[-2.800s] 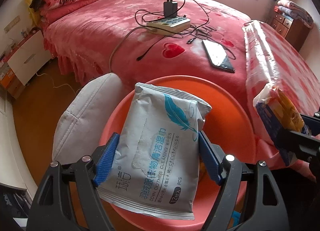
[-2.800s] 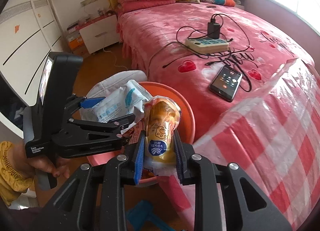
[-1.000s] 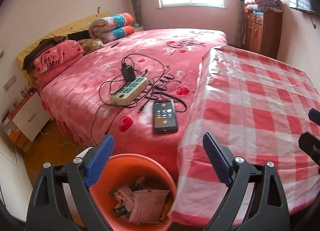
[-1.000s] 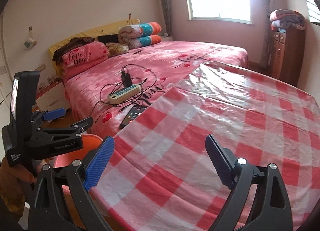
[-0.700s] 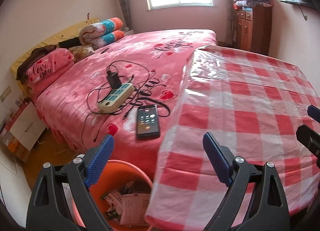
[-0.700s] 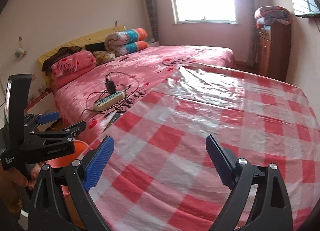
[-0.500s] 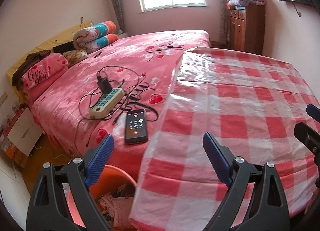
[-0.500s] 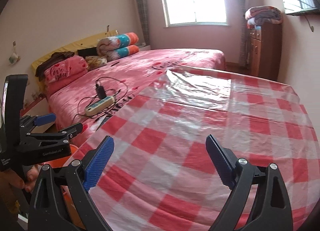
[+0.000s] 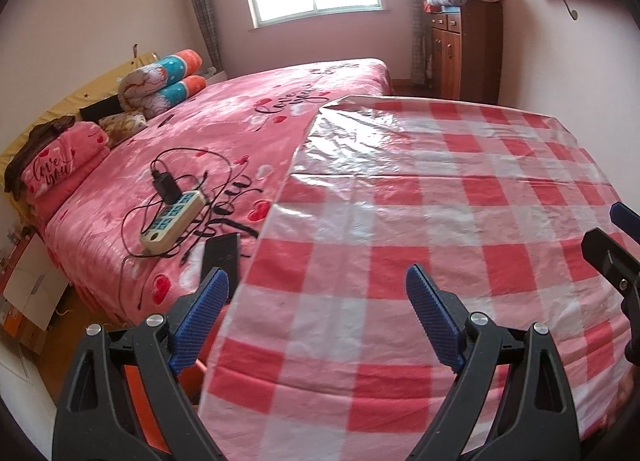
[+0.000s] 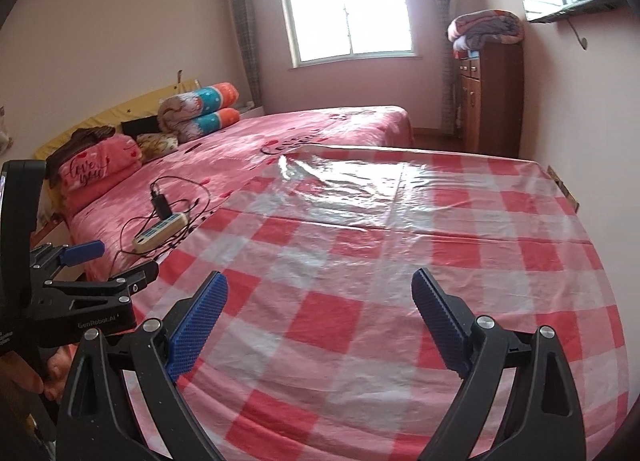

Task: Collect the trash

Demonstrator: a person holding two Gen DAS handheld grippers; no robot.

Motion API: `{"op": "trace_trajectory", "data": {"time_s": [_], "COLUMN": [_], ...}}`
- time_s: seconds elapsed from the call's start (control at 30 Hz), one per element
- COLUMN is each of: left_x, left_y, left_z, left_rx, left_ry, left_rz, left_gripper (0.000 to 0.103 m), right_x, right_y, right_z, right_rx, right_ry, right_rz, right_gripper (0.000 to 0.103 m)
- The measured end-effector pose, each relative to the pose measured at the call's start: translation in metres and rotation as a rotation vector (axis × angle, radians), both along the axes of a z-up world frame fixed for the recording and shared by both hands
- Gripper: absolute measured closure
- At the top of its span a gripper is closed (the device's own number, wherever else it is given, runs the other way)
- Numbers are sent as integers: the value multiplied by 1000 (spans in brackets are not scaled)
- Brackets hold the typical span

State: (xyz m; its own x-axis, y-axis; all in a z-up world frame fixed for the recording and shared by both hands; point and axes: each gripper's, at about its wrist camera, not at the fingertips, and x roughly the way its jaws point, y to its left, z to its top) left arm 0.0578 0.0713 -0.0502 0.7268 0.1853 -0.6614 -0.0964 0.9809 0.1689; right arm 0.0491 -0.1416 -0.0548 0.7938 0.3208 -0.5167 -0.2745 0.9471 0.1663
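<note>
Glossy checked plastic tablecloth (image 9: 440, 197), creased flat.

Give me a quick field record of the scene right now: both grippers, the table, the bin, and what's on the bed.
left gripper: open, nothing between the fingers
right gripper: open, nothing between the fingers
table: red and white checked cover under clear plastic; no trash visible on it
orange bin: only a sliver shows, low beside the table's left edge; contents hidden
bed: power strip with charger and cables, dark phone near the table edge
trash in view: none
</note>
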Motion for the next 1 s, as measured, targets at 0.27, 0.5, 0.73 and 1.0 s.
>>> {"op": "trace_trajectory", "data": {"time_s": [0.27, 0.5, 0.73, 1.0], "left_x": [12, 21, 30, 40], "left_y": [-34, -61, -83, -103], "left_z": [1, 2, 2, -1], "left_rx": [-5, -19, -24, -32], "left_ry": [-7, -12, -16, -11], "left_rz": [-57, -105, -135, -156], "left_gripper": [12, 12, 12, 12], "right_x": [2, 3, 3, 4], "right_y": [-30, -51, -66, -84], "right_z": [0, 1, 1, 0], "right_rx": [2, -17, -27, -38], "right_ry": [-18, -38, -55, -60], "right_rz": [-80, -137, -178, -226], "right_gripper": [11, 11, 10, 10]}}
